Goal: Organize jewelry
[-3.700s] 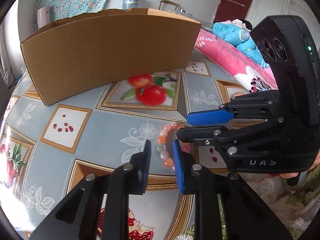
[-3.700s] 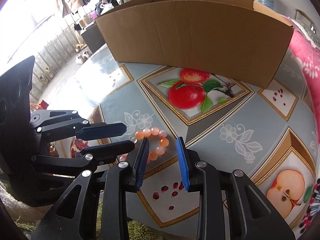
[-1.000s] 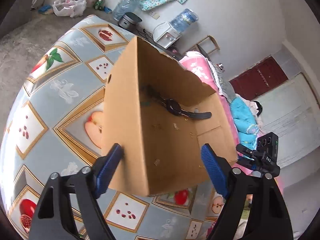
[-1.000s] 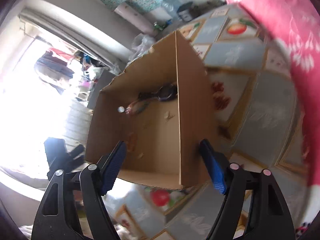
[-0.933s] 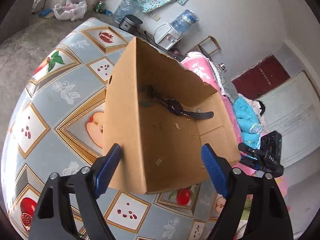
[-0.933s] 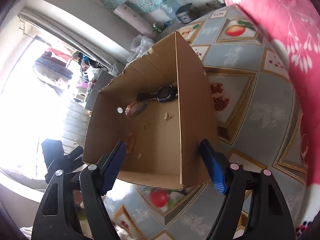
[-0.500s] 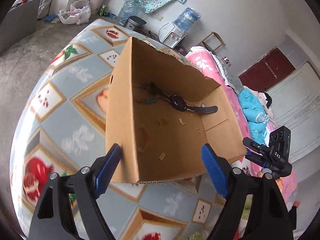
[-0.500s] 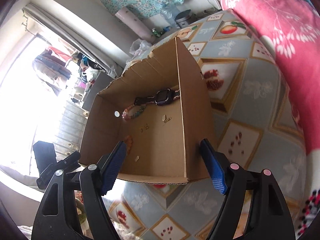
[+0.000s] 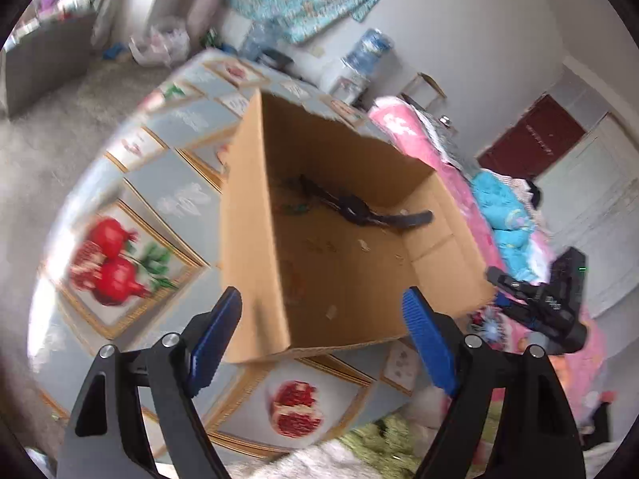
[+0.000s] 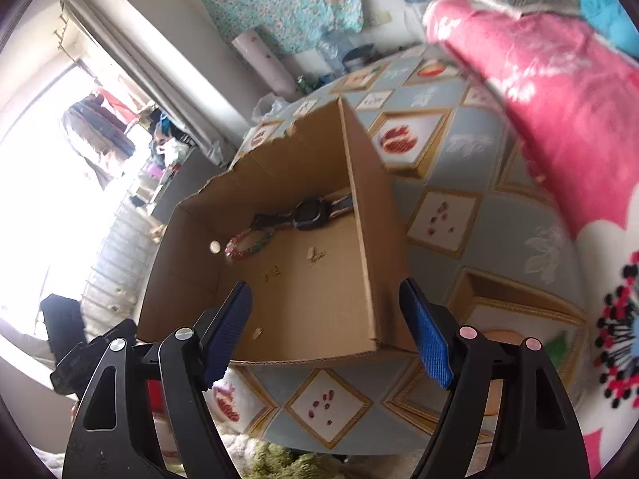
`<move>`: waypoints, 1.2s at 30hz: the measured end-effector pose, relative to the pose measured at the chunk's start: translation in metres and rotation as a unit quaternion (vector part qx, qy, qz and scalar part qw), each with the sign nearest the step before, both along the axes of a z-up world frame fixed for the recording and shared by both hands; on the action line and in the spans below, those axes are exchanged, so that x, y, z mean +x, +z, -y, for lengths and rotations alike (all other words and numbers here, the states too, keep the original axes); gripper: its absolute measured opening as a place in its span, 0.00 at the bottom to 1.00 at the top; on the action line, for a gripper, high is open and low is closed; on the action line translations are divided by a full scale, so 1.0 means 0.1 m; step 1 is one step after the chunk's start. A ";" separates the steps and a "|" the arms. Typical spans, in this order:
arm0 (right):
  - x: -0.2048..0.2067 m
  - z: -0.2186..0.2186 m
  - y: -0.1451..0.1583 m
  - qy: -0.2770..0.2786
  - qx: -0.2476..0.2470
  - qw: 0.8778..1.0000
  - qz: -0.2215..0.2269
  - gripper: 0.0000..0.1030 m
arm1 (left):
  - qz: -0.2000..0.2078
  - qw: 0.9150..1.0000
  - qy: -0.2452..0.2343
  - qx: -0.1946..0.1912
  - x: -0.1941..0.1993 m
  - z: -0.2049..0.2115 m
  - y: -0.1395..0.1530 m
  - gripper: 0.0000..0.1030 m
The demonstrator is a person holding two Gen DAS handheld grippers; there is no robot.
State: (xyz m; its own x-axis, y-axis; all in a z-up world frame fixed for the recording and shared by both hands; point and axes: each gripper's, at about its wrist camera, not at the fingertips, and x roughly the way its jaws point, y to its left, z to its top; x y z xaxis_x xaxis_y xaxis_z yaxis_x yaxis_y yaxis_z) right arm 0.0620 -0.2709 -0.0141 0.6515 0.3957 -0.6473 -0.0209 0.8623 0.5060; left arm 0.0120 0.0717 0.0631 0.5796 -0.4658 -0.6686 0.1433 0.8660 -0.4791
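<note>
An open cardboard box (image 9: 247,239) stands on the fruit-patterned tablecloth (image 9: 175,199). On its floor lie a black watch (image 9: 355,209), a coloured bead bracelet (image 10: 247,243) and small earrings (image 10: 273,273). A blurred orange patch (image 9: 295,279) shows near its left wall. My left gripper (image 9: 319,311) hangs open over the box's near left corner, with no pad pressing on anything. My right gripper (image 10: 325,319) hangs open over the near right corner (image 10: 375,343), also holding nothing.
A pink flowered blanket (image 10: 559,99) lies along the table's right side, with blue cloth (image 9: 507,215) behind it. A green shaggy rug (image 9: 379,439) shows under the table's near edge. The room floor (image 9: 60,119) lies left of the table.
Both views have swung and drawn back towards the table's near edge, so pomegranate tiles and the rug now show. The left view is blurred by motion. Both jaws keep the same width.
</note>
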 end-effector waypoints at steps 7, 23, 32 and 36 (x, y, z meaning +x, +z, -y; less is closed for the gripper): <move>-0.47 -0.02 0.42 -0.055 -0.116 0.988 0.087 0.85 | 0.135 0.986 0.039 0.094 -0.44 0.30 0.52 0.94; -0.56 -0.63 0.25 -0.025 -0.226 0.972 0.066 0.92 | 0.077 0.966 0.070 0.236 -0.40 0.92 0.27 0.95; -0.47 -0.86 0.03 0.008 -0.223 0.975 0.002 0.92 | -0.012 0.969 0.110 0.219 -0.33 0.77 0.03 0.95; -0.43 -0.92 -0.02 0.019 -0.214 0.976 -0.014 0.92 | -0.025 0.969 0.104 0.221 -0.31 0.78 -0.02 0.95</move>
